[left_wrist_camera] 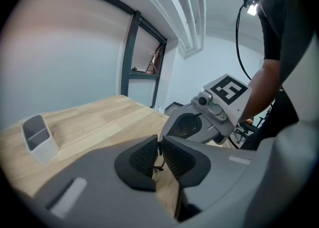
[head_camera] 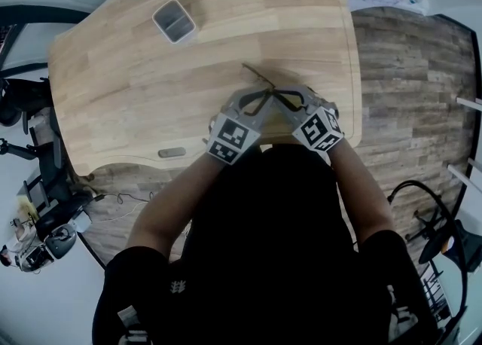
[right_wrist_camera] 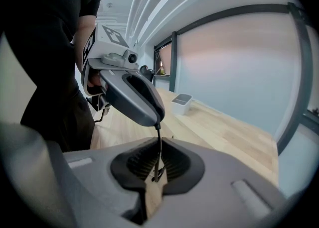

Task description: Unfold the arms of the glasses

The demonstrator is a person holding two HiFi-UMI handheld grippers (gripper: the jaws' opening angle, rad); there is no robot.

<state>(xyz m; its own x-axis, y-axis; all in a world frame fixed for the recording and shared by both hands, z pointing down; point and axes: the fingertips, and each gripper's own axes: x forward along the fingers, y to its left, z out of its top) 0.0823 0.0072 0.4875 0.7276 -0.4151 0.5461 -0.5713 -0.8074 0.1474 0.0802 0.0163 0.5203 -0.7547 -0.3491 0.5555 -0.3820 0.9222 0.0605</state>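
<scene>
The glasses (head_camera: 269, 98) were held just above the wooden surface (head_camera: 113, 87), well on the person's side of the grey bin (head_camera: 175, 20) and off to its right. Their front ran crosswise, from one hand-held gripper to the other. One thin arm (head_camera: 254, 74) slanted away from the frame, back toward the bin. It looked partly swung out, though I could not tell which hinge it belonged to.

The left hand-held gripper (left_wrist_camera: 159, 151) had its jaws pressed nearly together on a thin dark piece of the frame. The right hand-held gripper (right_wrist_camera: 158, 165) was likewise pinched on a slim dark strip of the frame that rose upright out of its pads. Seen from the head camera, the left hand-held gripper (head_camera: 252, 102) and the right one (head_camera: 296, 102) sat close together at either end of the front, both equally far from the bin.

Any opening move would probably hinge on one side holding firm while the other swung its arm outward.
</scene>
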